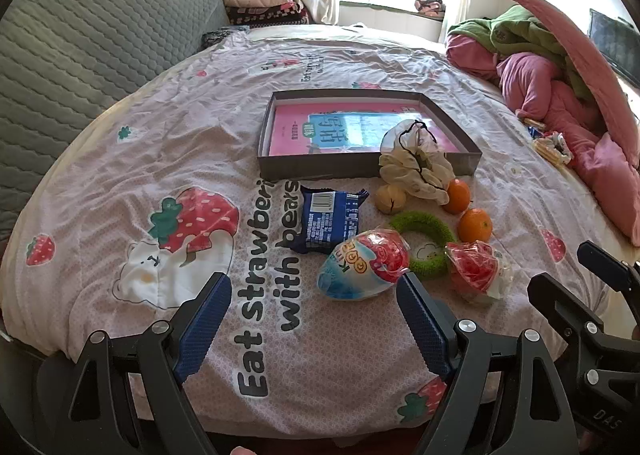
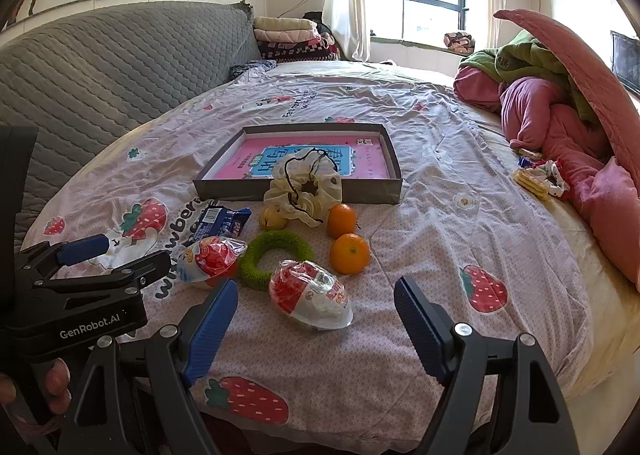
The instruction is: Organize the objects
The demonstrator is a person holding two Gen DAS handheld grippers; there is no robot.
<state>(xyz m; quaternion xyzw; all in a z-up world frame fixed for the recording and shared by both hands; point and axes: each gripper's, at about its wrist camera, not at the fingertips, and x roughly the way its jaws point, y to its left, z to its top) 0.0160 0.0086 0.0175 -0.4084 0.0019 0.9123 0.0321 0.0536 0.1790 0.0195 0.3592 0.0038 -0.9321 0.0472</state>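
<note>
two grippers hover spread and empty: left gripper just short of a wrapped egg, right gripper near another; oranges sit before the tray.

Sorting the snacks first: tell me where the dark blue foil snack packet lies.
The dark blue foil snack packet lies flat on the bedspread, just in front of the grey tray's near wall, left of the yellowish fruit.
</note>
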